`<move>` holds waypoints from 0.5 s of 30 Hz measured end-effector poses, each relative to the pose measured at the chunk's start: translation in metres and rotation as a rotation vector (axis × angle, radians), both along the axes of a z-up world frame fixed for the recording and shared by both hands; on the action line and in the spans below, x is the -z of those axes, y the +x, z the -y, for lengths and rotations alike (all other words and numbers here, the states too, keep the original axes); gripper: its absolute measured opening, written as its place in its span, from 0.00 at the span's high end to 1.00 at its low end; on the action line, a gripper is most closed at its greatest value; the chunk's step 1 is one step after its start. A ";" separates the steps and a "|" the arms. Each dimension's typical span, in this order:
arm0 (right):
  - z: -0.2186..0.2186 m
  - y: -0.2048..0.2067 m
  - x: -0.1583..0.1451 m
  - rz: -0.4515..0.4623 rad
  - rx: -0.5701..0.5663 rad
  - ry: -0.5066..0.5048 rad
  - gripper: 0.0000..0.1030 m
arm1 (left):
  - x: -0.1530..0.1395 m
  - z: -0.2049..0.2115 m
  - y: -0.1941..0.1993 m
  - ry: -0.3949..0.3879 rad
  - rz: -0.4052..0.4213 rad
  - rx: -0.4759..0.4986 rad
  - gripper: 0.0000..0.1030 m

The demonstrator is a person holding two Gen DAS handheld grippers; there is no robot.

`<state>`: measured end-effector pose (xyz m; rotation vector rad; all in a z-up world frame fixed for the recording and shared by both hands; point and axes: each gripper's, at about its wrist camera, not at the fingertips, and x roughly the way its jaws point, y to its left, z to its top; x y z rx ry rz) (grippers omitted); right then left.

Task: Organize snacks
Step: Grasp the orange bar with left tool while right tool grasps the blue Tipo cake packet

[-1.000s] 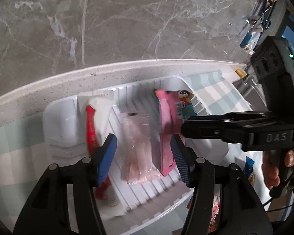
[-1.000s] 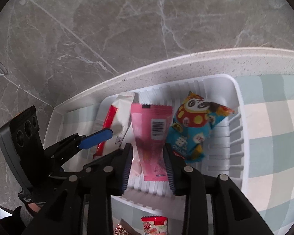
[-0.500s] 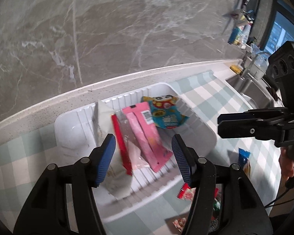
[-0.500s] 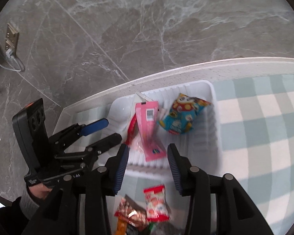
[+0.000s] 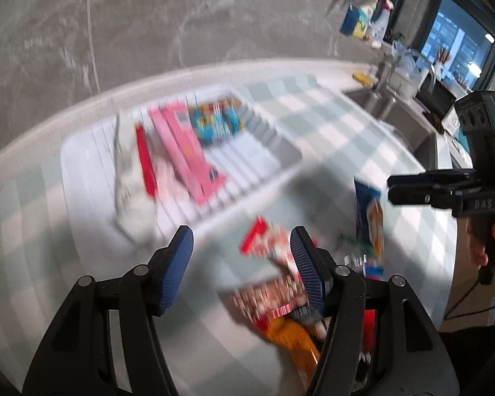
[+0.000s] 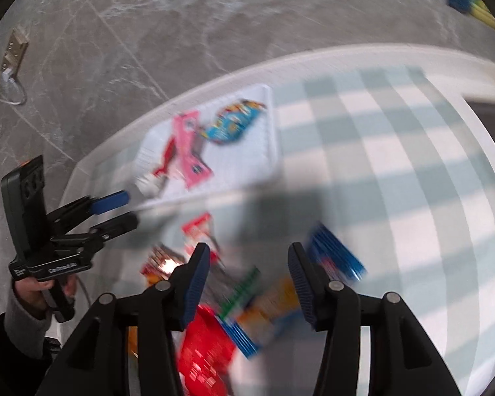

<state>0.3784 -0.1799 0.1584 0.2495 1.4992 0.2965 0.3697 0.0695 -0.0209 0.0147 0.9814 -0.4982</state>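
A white ribbed tray (image 5: 257, 161) (image 6: 267, 151) on the checked tablecloth holds a pink packet (image 5: 188, 151) (image 6: 189, 151), a red-and-white packet (image 5: 143, 165) and a blue cartoon packet (image 5: 214, 122) (image 6: 231, 125). Loose snacks lie in front of it: a red-and-white packet (image 5: 267, 241) (image 6: 199, 227), a blue packet (image 5: 368, 217) (image 6: 336, 257), an orange one (image 5: 290, 336) and a red one (image 6: 204, 353). My left gripper (image 5: 241, 264) (image 6: 115, 209) is open and empty over the loose pile. My right gripper (image 6: 249, 287) (image 5: 392, 189) is open and empty above the pile. Both views are blurred.
A grey marble wall stands behind the rounded white counter edge (image 5: 181, 72). A sink (image 5: 396, 115) with a tap and bottles is at the far right. A wall socket (image 6: 13, 52) is at the left.
Both grippers have pulled back from the tray toward the loose snack pile in front. The right gripper has opened wider. The packets stay in the tray.
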 end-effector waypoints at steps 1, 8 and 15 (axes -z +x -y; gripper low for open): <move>0.005 -0.006 0.002 -0.009 0.011 -0.010 0.48 | 0.006 0.000 -0.005 0.002 -0.023 0.004 0.42; 0.030 -0.039 0.024 -0.078 0.111 -0.032 0.47 | 0.034 0.002 -0.042 0.001 -0.137 0.047 0.42; 0.031 -0.040 0.032 -0.092 0.157 -0.010 0.47 | 0.047 0.012 -0.076 0.047 -0.214 0.157 0.42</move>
